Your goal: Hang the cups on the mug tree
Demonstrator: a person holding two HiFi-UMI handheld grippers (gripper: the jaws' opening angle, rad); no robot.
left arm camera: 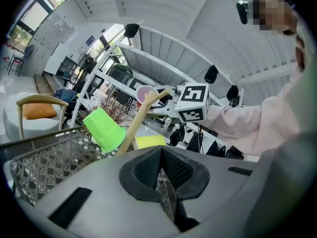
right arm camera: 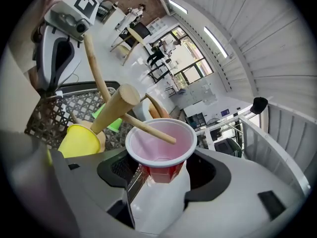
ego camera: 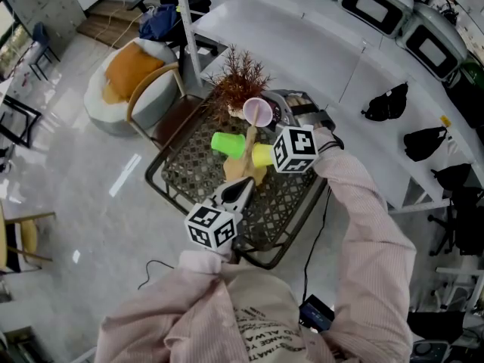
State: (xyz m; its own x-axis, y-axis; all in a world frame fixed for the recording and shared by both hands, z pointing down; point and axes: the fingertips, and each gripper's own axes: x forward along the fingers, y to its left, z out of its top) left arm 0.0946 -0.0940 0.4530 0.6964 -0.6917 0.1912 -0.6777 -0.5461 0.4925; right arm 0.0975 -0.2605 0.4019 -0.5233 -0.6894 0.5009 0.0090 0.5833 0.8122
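Note:
A wooden mug tree (ego camera: 248,157) stands on a black mesh table (ego camera: 189,172). A green cup (ego camera: 227,143) hangs on its left peg and a yellow cup (ego camera: 261,155) on its right. My right gripper (ego camera: 266,119) is shut on a red cup (ego camera: 257,112) at the tree's top. In the right gripper view the red cup (right arm camera: 159,143) lies on its side between the pads, mouth toward the tree (right arm camera: 111,110), with a peg tip inside its mouth. My left gripper (ego camera: 240,191) is low near the tree's base; in the left gripper view it (left arm camera: 161,152) is shut and holds nothing.
A dried reddish plant (ego camera: 238,74) stands at the table's far edge. A chair with an orange cushion (ego camera: 132,70) is to the left. A white counter (ego camera: 302,51) runs behind, with black bags (ego camera: 387,103) on the shelf to the right.

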